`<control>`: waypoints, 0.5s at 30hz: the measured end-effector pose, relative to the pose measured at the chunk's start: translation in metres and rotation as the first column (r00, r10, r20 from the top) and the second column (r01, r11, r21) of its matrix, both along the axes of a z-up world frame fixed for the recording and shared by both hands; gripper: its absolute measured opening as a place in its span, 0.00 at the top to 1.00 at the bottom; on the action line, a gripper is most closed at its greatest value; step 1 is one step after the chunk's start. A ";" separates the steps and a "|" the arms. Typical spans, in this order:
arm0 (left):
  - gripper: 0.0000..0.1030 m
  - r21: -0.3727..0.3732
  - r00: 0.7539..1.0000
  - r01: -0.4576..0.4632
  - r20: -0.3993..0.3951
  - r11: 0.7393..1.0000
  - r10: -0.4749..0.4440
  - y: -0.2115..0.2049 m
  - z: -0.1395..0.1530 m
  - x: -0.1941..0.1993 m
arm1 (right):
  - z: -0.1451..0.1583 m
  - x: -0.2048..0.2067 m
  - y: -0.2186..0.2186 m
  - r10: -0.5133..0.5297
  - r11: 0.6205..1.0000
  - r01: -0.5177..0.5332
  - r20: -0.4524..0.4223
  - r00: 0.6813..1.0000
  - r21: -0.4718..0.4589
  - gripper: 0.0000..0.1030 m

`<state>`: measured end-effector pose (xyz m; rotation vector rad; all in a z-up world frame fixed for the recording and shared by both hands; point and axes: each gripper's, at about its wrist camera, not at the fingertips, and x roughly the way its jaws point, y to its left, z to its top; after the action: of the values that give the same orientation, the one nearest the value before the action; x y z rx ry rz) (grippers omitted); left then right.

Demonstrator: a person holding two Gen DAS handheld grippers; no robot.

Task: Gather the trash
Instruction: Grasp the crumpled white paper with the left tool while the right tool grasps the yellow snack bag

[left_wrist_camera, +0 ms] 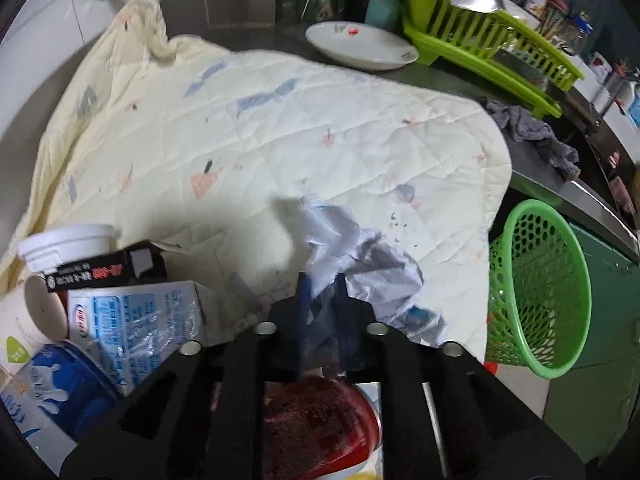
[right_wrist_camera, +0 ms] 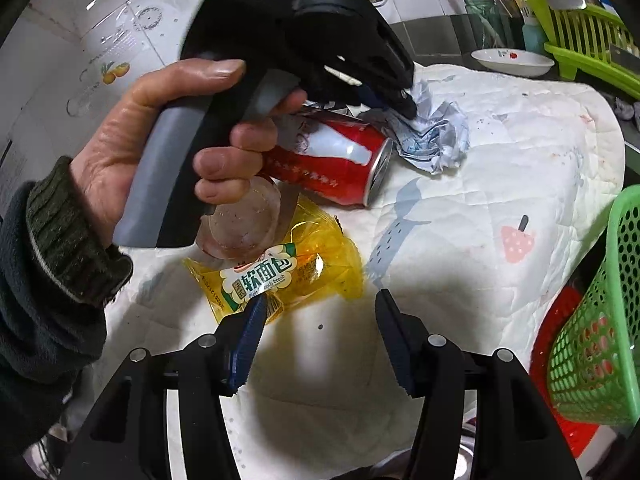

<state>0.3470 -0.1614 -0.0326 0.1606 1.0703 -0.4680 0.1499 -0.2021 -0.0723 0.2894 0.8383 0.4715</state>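
- We see the paper [left_wrist_camera: 352, 248], a crumpled white wad with blue print, lying on the cloth [left_wrist_camera: 256, 128] near its middle, just beside the top end of the can [right_wrist_camera: 332, 160].
- The left claw [left_wrist_camera: 322, 284] has its 2 fingers drawn together on the near edge of the paper; the right wrist view shows the same pinch at the wad's left side [right_wrist_camera: 404, 98].
- A hand [right_wrist_camera: 160, 136] in a dark ribbed sleeve holds that claw's grey handle.
- The can, red and lying on its side, sits partly under the left claw.
- A clear cup [right_wrist_camera: 244, 220] lies below the can, and a yellow wrapper [right_wrist_camera: 288, 276] lies next to it, nearer the right claw.
- The right claw [right_wrist_camera: 320, 304] stands apart, holding nothing; its left fingertip [right_wrist_camera: 256, 312] overlaps the wrapper's lower edge, though we cannot tell whether it touches.
- At the cloth's left edge we see a carton [left_wrist_camera: 132, 320], a black box [left_wrist_camera: 108, 270], a white tub [left_wrist_camera: 68, 246] and a blue-and-white tub [left_wrist_camera: 56, 392] heaped together.
- A green basket [left_wrist_camera: 536, 292] hangs off the right edge of the surface [left_wrist_camera: 532, 168], with something red beneath it.
- Farther back sit a grey rag [left_wrist_camera: 536, 136], a white plate [left_wrist_camera: 360, 46] and a green rack [left_wrist_camera: 492, 44].
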 end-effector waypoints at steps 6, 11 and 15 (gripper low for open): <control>0.96 -0.054 0.996 -0.004 0.083 0.999 0.009 0.011 0.029 -0.017 | -0.002 0.009 0.004 -0.011 0.996 0.017 -0.060 0.998 0.086 0.47; 0.96 -0.104 0.987 -0.008 0.160 0.994 0.025 0.031 0.061 -0.035 | 0.002 0.008 0.013 0.006 0.989 0.006 -0.080 0.997 0.148 0.46; 0.96 -0.163 0.978 -0.020 0.201 0.987 0.053 0.052 0.086 -0.048 | 0.008 0.005 0.023 -0.005 0.982 0.021 -0.085 0.996 0.185 0.27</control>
<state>0.2989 -0.1089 0.0534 0.0457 0.8289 -0.4912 0.1551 -0.1790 -0.0646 0.4899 0.8751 0.5295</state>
